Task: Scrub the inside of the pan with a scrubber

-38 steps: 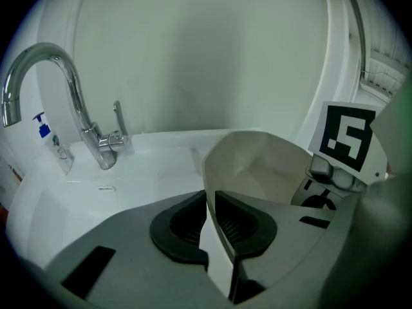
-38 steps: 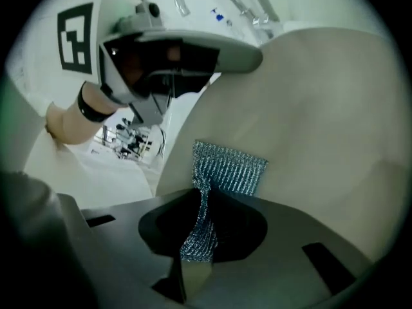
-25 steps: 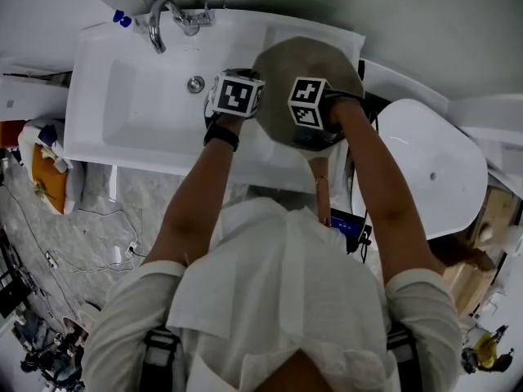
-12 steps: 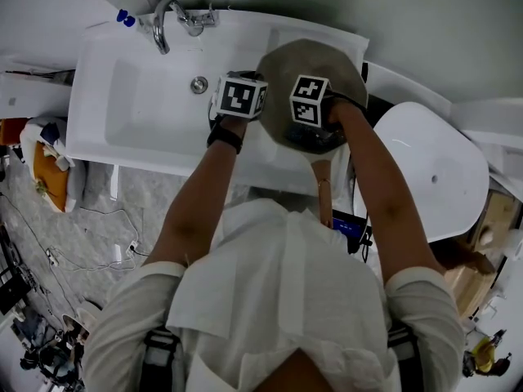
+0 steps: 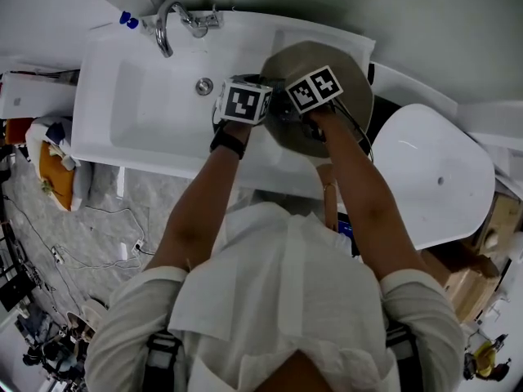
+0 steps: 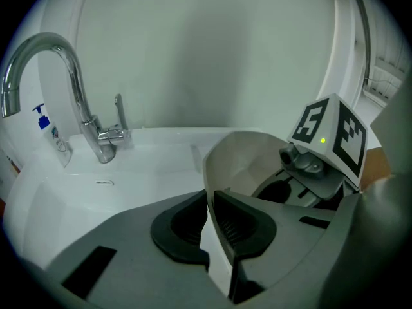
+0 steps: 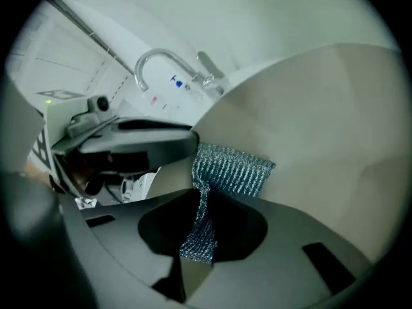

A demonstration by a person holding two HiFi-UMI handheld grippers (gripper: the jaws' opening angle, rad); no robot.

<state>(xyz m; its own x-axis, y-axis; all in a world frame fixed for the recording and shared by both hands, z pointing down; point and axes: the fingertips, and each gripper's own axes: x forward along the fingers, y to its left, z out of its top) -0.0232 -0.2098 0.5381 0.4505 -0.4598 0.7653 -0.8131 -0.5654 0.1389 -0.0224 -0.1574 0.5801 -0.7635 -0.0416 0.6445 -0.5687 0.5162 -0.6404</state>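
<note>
Pan: a round beige pan (image 5: 353, 96) is at the right end of the white rectangular sink (image 5: 139, 121), in the upper centre of the head view, with its hollow side towards the person.
Left gripper: the left gripper (image 6: 209, 201) is clamped on the pan's thin rim, which runs up between its dark ribbed pads; in the head view it is just left of the pan.
Right gripper: the right gripper (image 7: 199, 221) reaches into the pan and is clenched on the scrubber.
Scrubber: a blue-green woven mesh scrubber (image 7: 228, 167) has a narrow strip pinched between the pads; its free end fans out against the pan's inner wall, at the centre of the right gripper view.
Faucet: a curved chrome faucet (image 5: 166, 24) stands at the sink's back edge, upper left of the head view.
</note>
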